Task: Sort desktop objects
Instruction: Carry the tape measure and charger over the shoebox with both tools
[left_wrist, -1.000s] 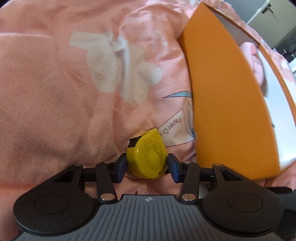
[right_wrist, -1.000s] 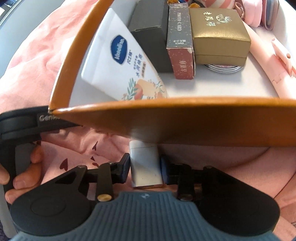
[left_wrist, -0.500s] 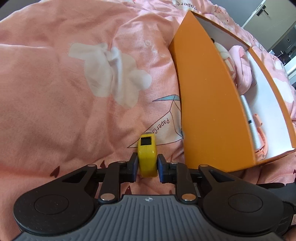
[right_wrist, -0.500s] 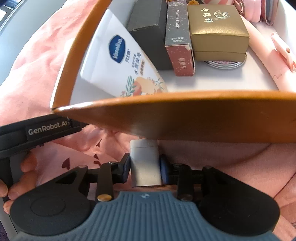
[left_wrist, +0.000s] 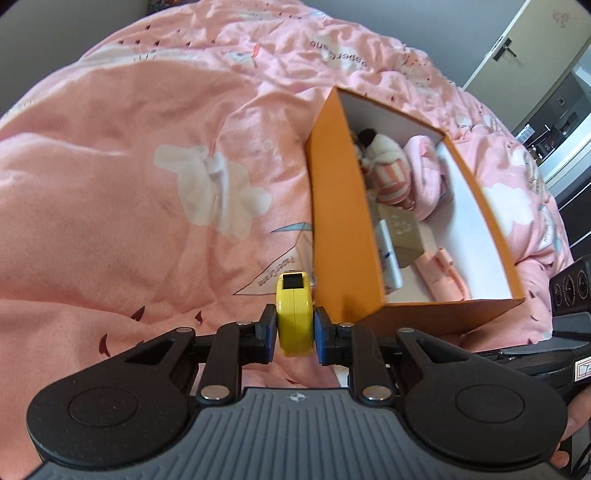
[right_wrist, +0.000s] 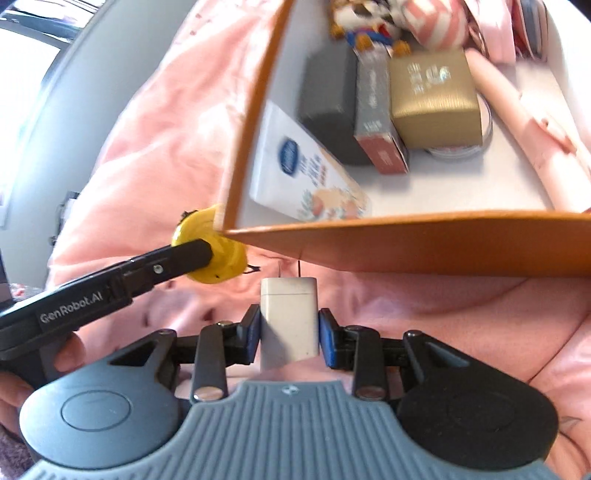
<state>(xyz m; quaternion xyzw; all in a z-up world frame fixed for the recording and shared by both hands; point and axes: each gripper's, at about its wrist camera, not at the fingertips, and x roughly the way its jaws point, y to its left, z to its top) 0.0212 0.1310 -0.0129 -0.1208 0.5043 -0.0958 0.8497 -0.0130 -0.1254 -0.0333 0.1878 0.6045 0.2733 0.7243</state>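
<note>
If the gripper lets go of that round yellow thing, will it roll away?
Probably not far. The yellow tape measure looks like a hard, round disc, held on edge by the left gripper, so it might roll briefly. The pink quilt beneath looks soft and rumpled, so it would likely tip flat quickly. Its smooth plastic sides may be a bit slippery.

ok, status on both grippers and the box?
Left gripper shut on yellow tape measure. Right gripper shut on white charger. Both outside the orange box; its near wall stands between them and the inside.
</note>
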